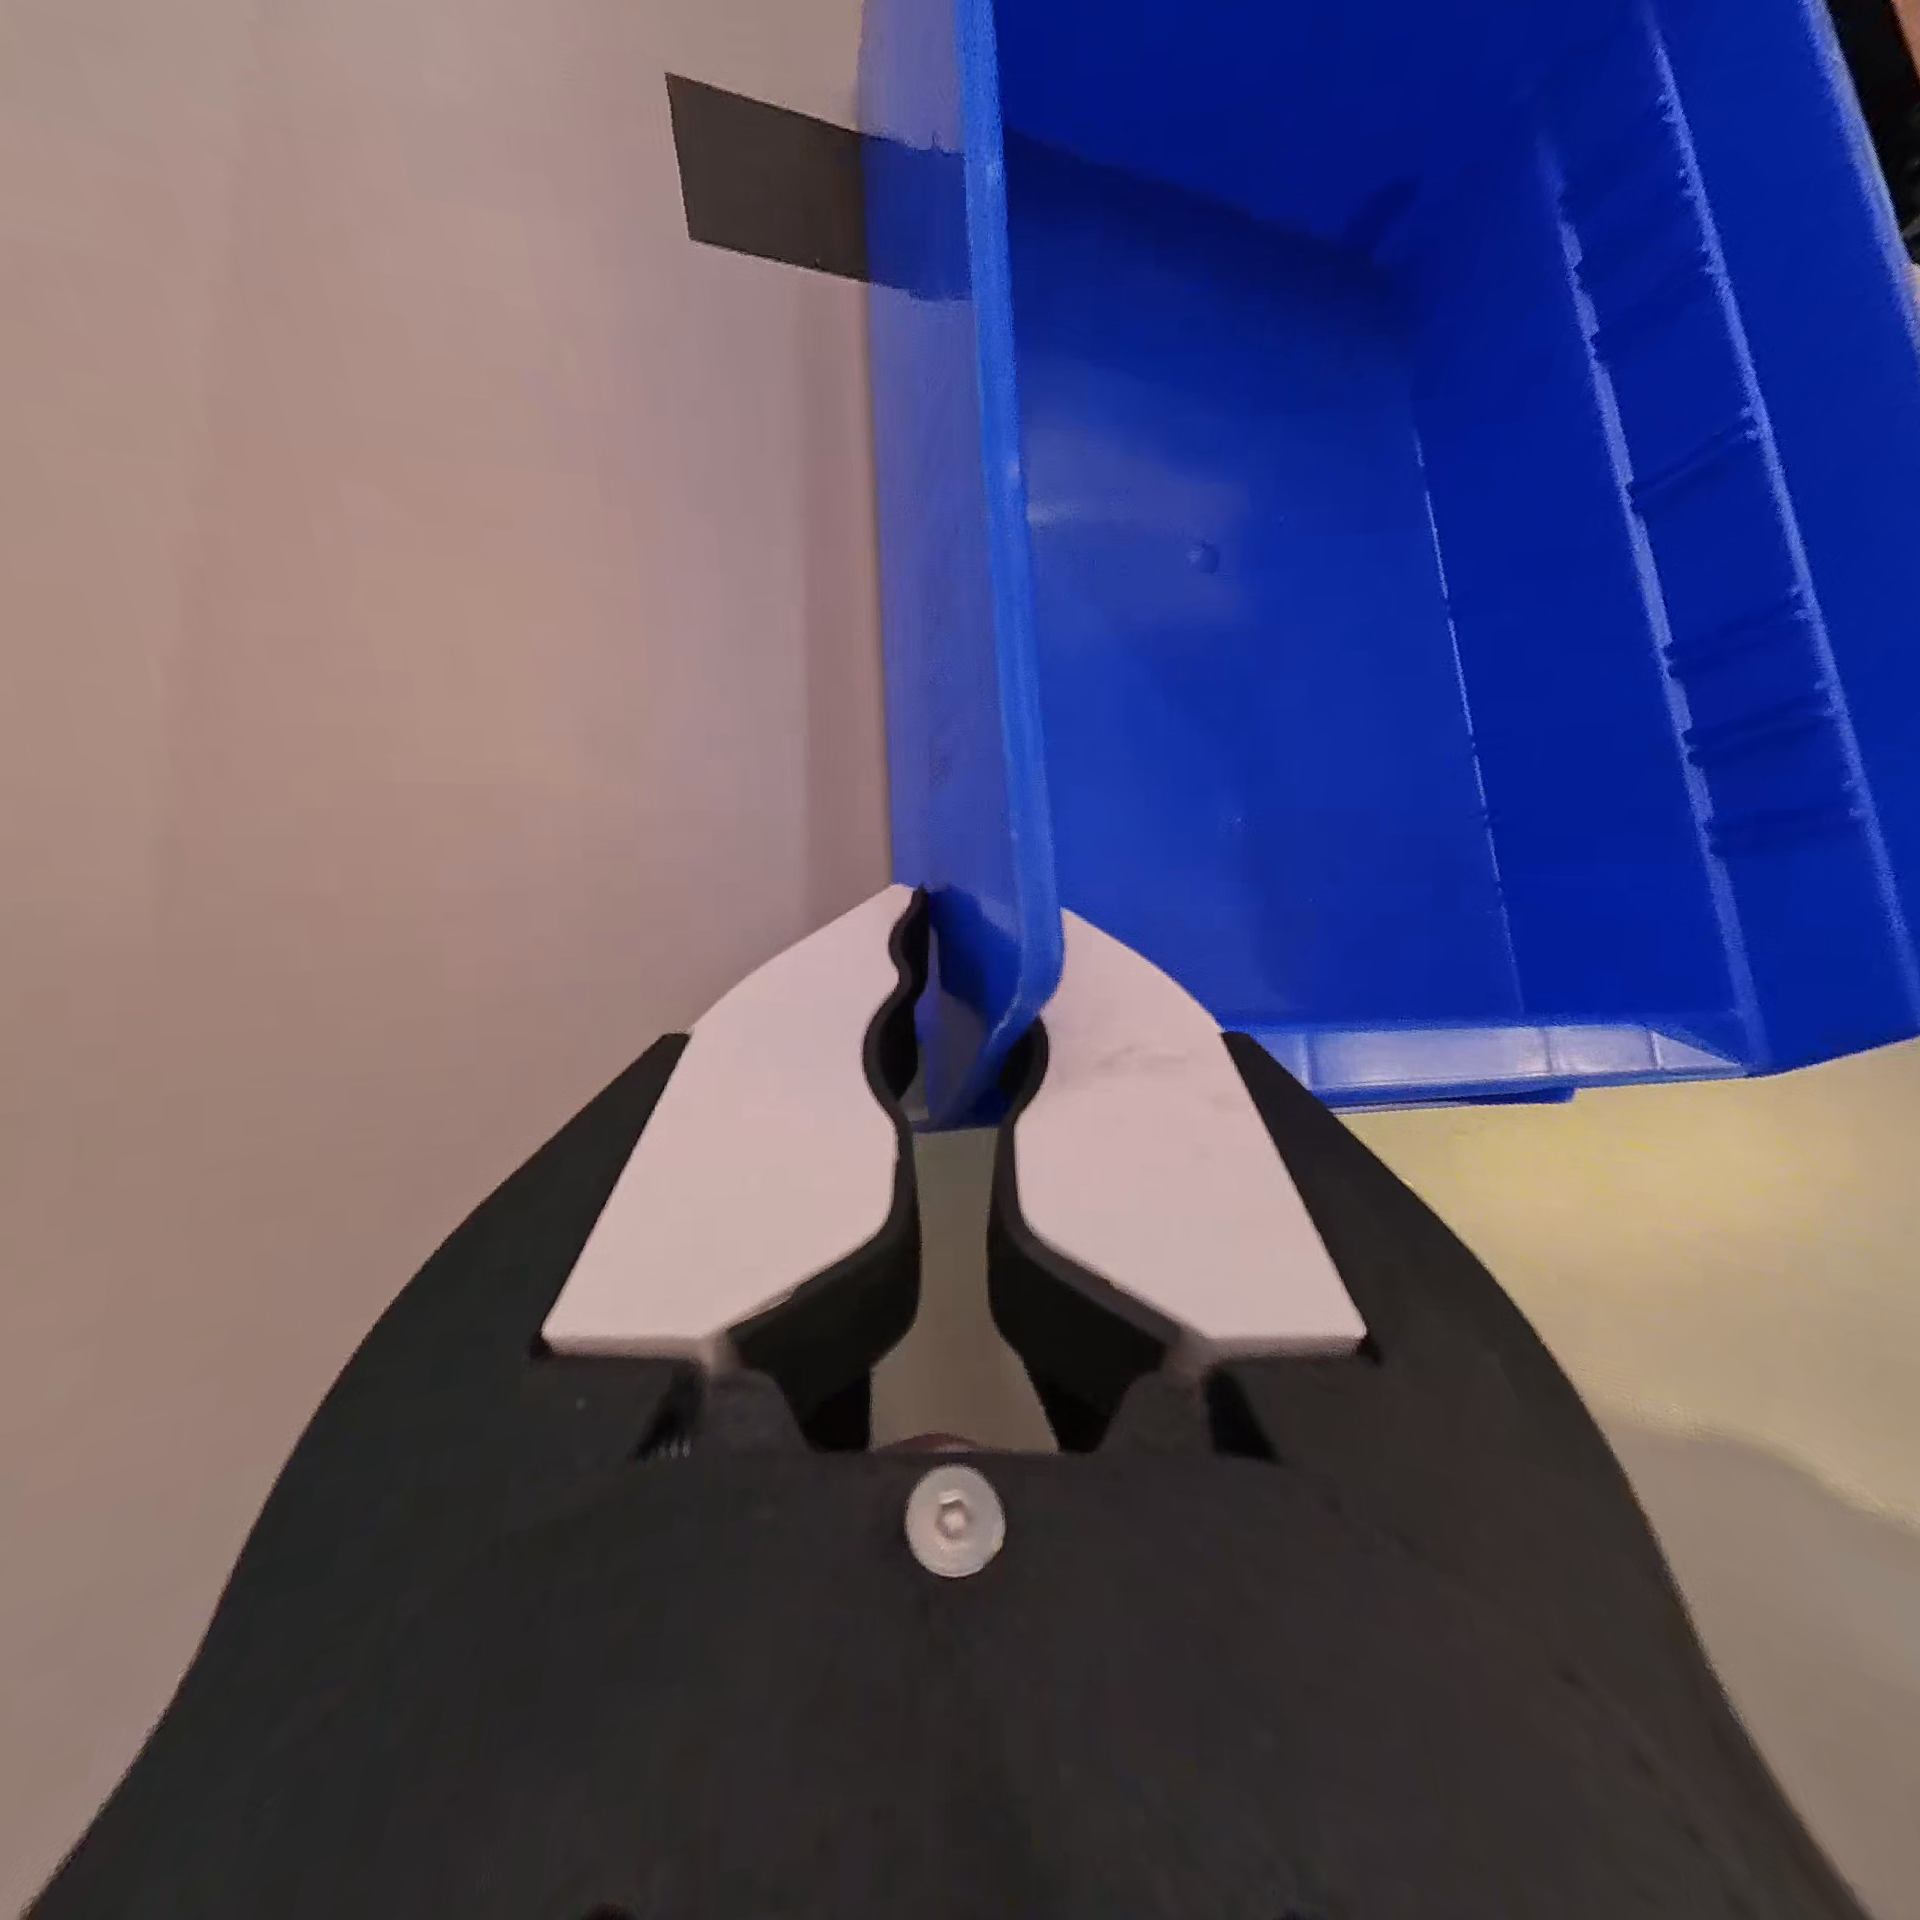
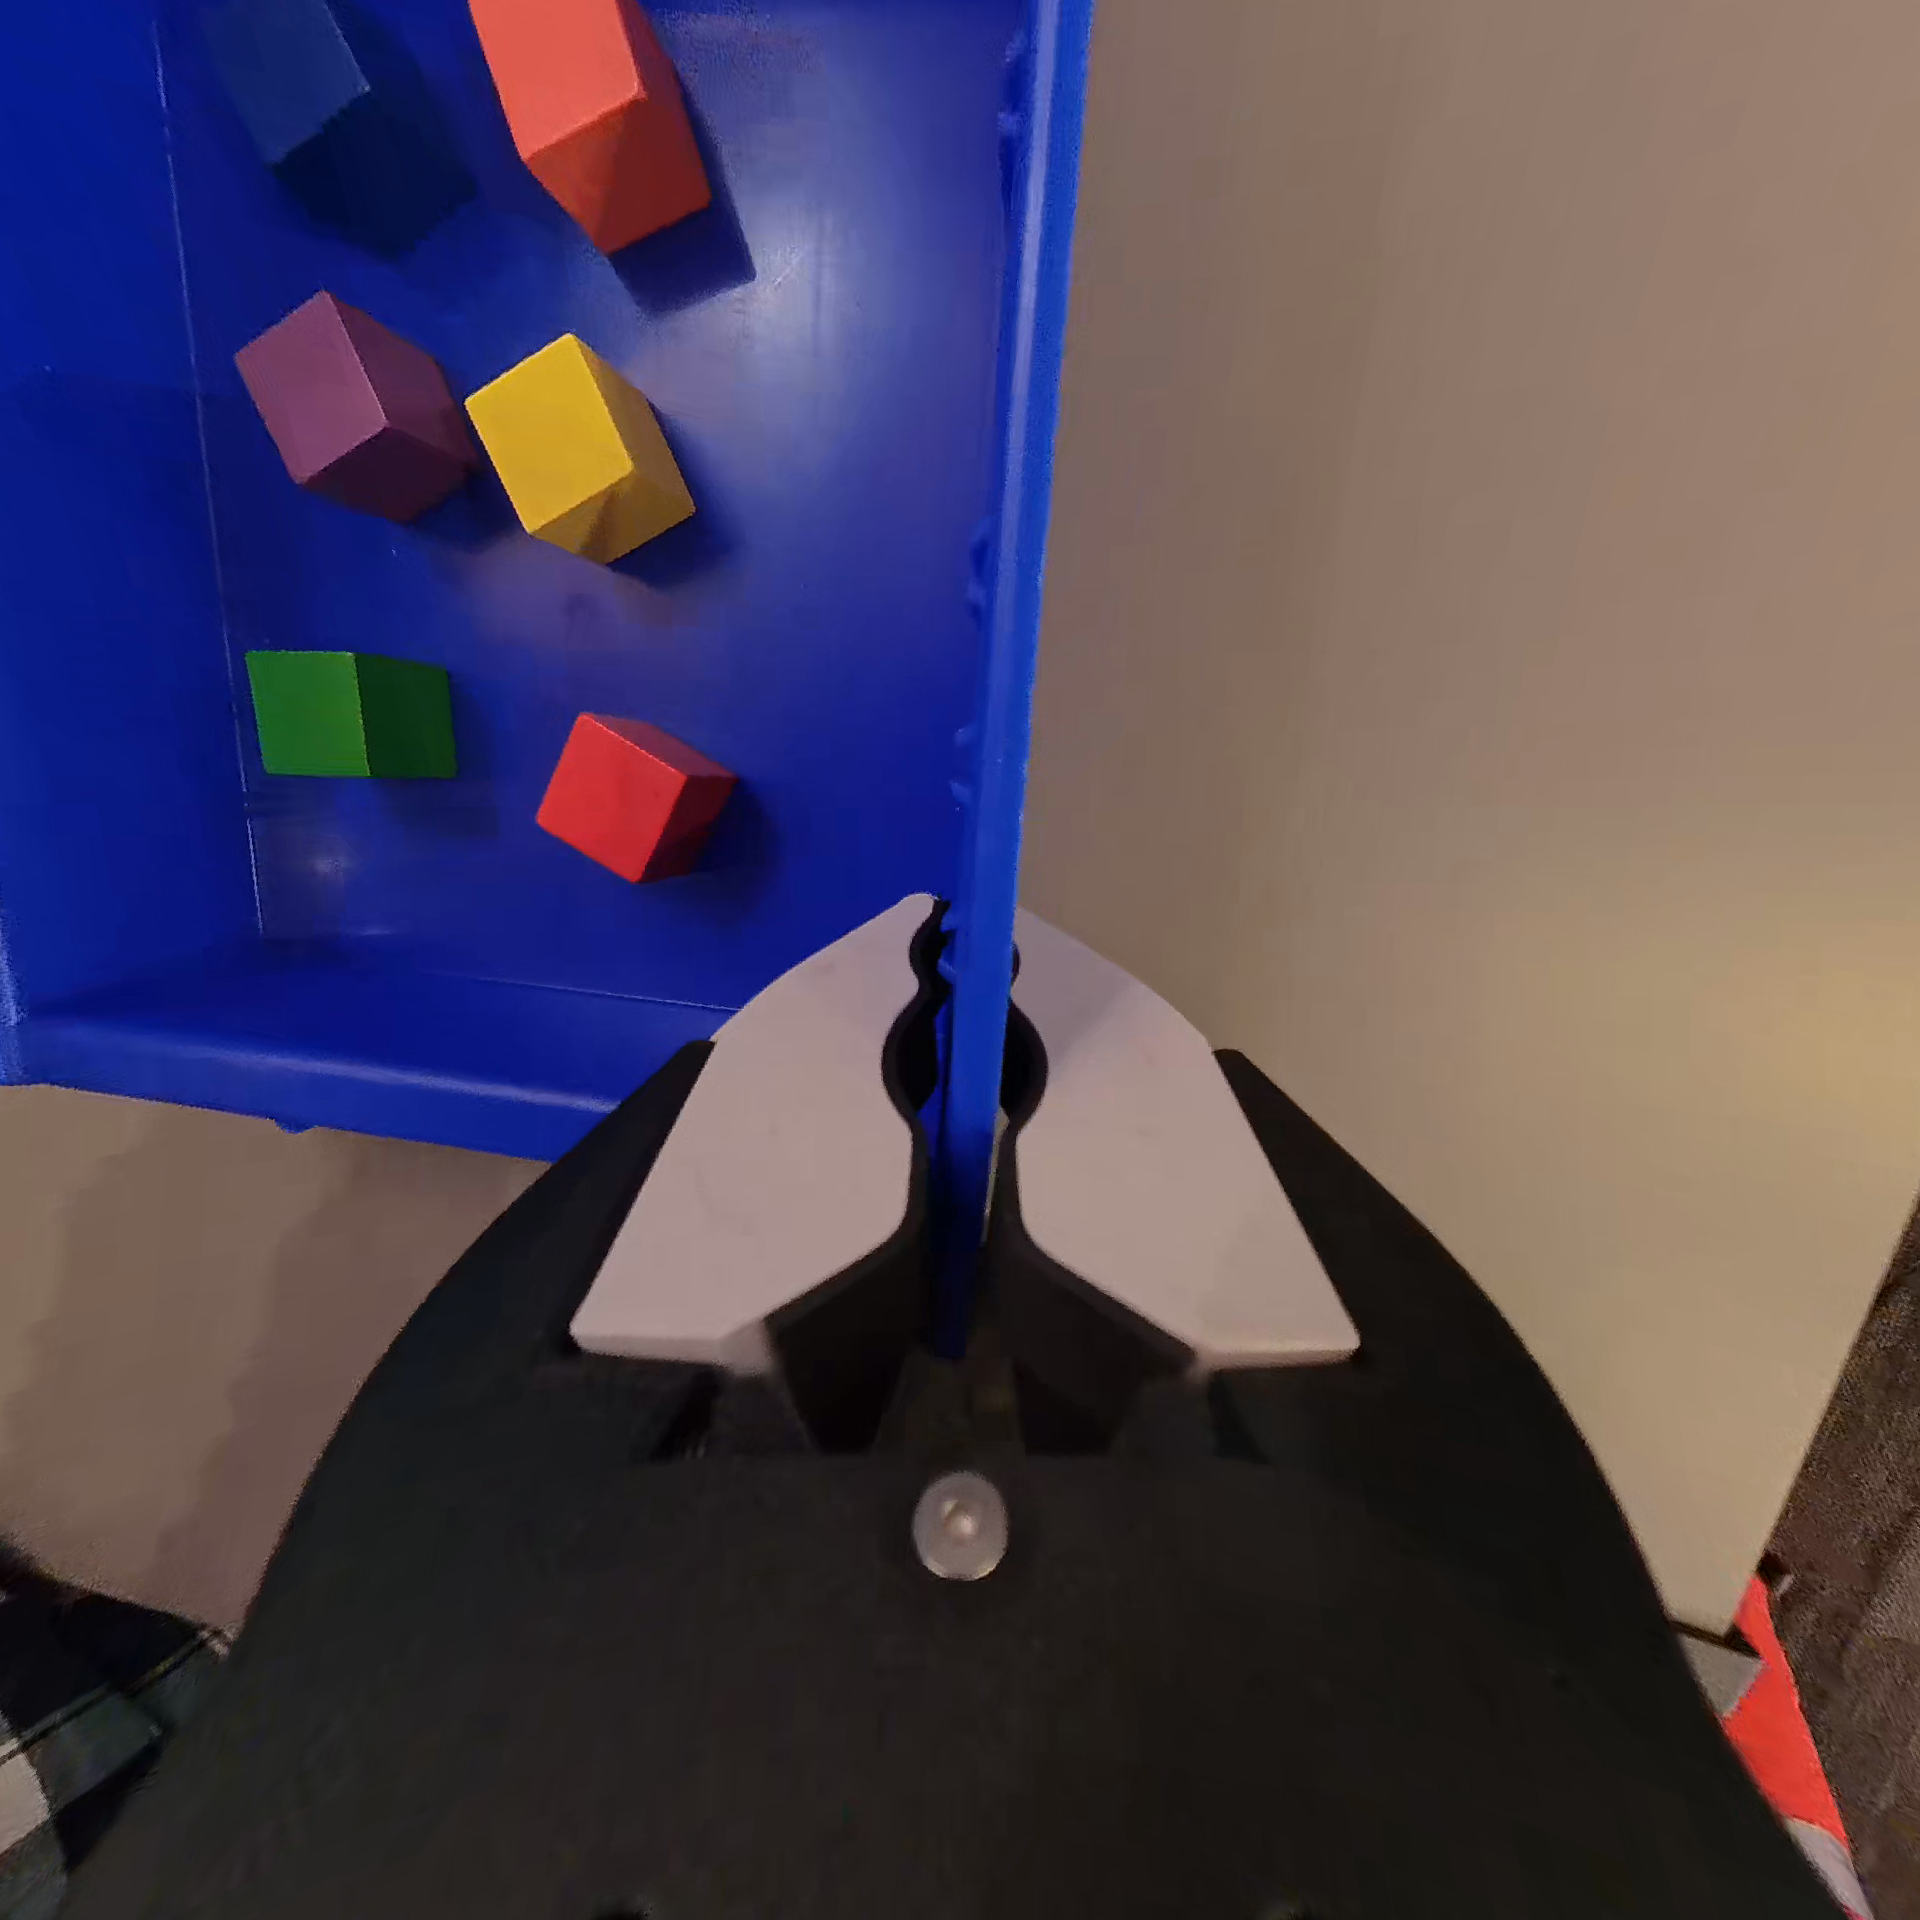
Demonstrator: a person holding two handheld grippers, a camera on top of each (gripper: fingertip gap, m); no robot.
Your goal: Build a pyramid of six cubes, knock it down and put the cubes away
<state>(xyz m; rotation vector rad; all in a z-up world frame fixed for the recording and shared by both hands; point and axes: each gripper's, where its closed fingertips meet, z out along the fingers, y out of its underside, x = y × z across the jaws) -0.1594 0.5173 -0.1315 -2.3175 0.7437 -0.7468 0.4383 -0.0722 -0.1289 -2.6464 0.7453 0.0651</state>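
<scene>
Currently, the left gripper point(image 1: 977, 997) is clamping the blue bin point(image 1: 1299, 623) by its left wall at frame centre; the right gripper point(image 2: 971, 997) is pinching its right wall. Six cubes point(image 2: 577, 447) are lying inside, upper left of the right jaws.

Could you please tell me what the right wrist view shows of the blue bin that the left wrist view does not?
Only the right wrist view shows six cubes on the bin floor: dark blue, orange, purple, yellow, green and red.

Only the left wrist view shows black tape beside the bin.

Both show the blue bin, its wall clamped by that view's gripper: left, right.
</scene>
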